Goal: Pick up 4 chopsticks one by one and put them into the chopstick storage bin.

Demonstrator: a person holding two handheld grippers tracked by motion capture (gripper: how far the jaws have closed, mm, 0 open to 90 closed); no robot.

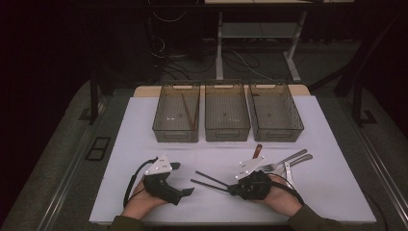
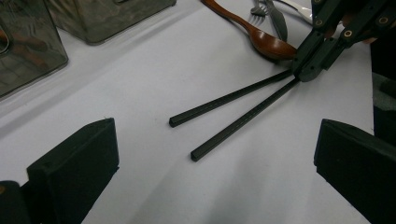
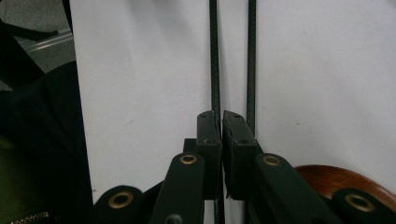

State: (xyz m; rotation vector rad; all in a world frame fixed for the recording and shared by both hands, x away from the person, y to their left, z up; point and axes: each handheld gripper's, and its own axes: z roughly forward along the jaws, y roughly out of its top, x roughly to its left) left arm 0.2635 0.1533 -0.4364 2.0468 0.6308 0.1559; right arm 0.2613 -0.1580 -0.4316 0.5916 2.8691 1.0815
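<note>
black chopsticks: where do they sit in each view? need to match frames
High view: black chopsticks lie low centre, fanning left from the right gripper.
Left gripper view: centre, running diagonally down-left from the right gripper at upper right.
Right gripper view: two vertical rods in the upper middle, one gripped between the jaws.
Shared landmark: the wooden spoon beside that gripper.

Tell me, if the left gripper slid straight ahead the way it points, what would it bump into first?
Probably the two black chopsticks lying ahead of the left gripper, with the right gripper clamped on one behind them; depth is hard to judge.

Right hand-held gripper point(image 3: 220, 122) clamps one black chopstick point(image 3: 214, 60); another point(image 3: 251, 60) alongside.
</note>
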